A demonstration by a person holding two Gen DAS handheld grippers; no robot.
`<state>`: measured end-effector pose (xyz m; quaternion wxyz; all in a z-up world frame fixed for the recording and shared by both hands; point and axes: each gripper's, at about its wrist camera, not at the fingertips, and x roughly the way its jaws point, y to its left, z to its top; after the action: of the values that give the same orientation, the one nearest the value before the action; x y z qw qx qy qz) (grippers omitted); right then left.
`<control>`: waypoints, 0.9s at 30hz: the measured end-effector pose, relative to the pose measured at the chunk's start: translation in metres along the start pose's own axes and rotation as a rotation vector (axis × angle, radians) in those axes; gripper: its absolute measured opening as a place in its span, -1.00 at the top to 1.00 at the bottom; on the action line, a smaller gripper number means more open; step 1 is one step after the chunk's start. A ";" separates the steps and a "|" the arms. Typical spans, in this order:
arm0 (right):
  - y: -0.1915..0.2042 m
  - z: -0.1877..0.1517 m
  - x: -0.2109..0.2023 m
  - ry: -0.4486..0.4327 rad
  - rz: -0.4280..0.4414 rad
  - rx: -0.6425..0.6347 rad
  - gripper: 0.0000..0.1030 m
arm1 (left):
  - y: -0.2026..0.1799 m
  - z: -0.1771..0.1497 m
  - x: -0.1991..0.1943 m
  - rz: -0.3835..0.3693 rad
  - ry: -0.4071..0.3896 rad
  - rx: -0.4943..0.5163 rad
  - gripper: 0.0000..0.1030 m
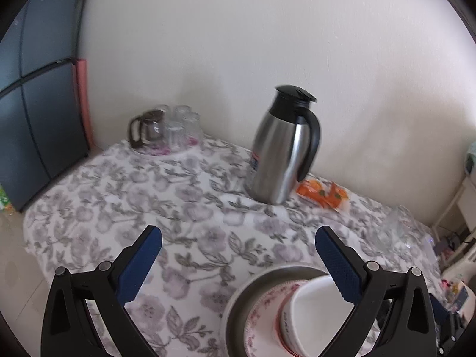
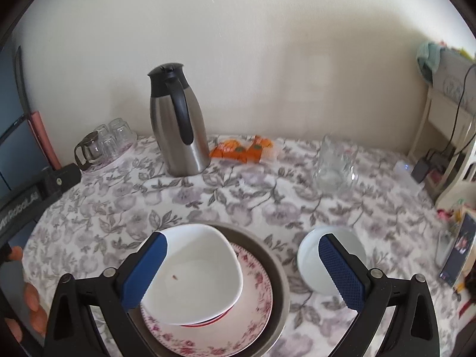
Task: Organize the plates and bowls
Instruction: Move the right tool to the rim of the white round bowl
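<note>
A white bowl (image 2: 196, 270) with a red band rests on a pink-flowered plate (image 2: 238, 324), which lies in a grey metal tray (image 2: 276, 267) on the floral tablecloth. A small white bowl (image 2: 312, 255) sits apart to the tray's right. My right gripper (image 2: 242, 270) is open and empty, hovering above the stack, its left finger over the bowl's rim. My left gripper (image 1: 238, 264) is open and empty, left of the same stack: bowl (image 1: 312, 312), plate (image 1: 261, 324), tray (image 1: 238, 306).
A steel thermos jug (image 2: 178, 125) stands at the back, with an orange packet (image 2: 241, 148) beside it. Glasses and a glass pot (image 2: 104, 145) sit on a tray at the back left. A clear glass jar (image 2: 336, 163) stands right. A dark fridge (image 1: 35, 89) is left.
</note>
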<state>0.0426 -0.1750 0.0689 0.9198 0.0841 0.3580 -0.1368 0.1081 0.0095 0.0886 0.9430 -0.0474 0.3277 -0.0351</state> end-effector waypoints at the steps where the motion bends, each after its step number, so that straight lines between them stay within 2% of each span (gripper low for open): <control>1: 0.000 -0.001 -0.002 -0.013 -0.003 -0.004 -1.00 | 0.000 0.000 -0.002 0.009 -0.008 -0.003 -0.99; 4: 0.000 -0.003 -0.008 -0.060 -0.044 0.005 -1.00 | 0.003 0.000 -0.002 0.005 -0.008 -0.026 -0.99; 8: -0.004 -0.003 -0.011 -0.077 -0.073 0.006 -1.00 | 0.005 -0.002 0.005 0.012 0.039 -0.055 -0.99; 13: -0.012 -0.004 -0.010 -0.064 -0.071 0.011 -1.00 | 0.003 -0.006 0.006 0.082 0.046 -0.053 -0.99; 20: -0.037 -0.006 -0.009 -0.038 -0.099 0.048 -1.00 | -0.005 -0.013 0.010 0.022 0.102 -0.070 -0.99; 24: -0.065 -0.007 -0.011 -0.029 -0.132 0.094 -1.00 | -0.010 -0.014 0.005 -0.012 0.100 -0.097 -0.99; 27: -0.086 -0.008 -0.012 -0.014 -0.126 0.145 -1.00 | -0.016 -0.014 -0.001 -0.045 0.096 -0.119 -0.99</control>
<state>0.0027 -0.2526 0.0663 0.9033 0.1269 0.3455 -0.2206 0.0976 -0.0075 0.0800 0.9206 -0.1089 0.3729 -0.0389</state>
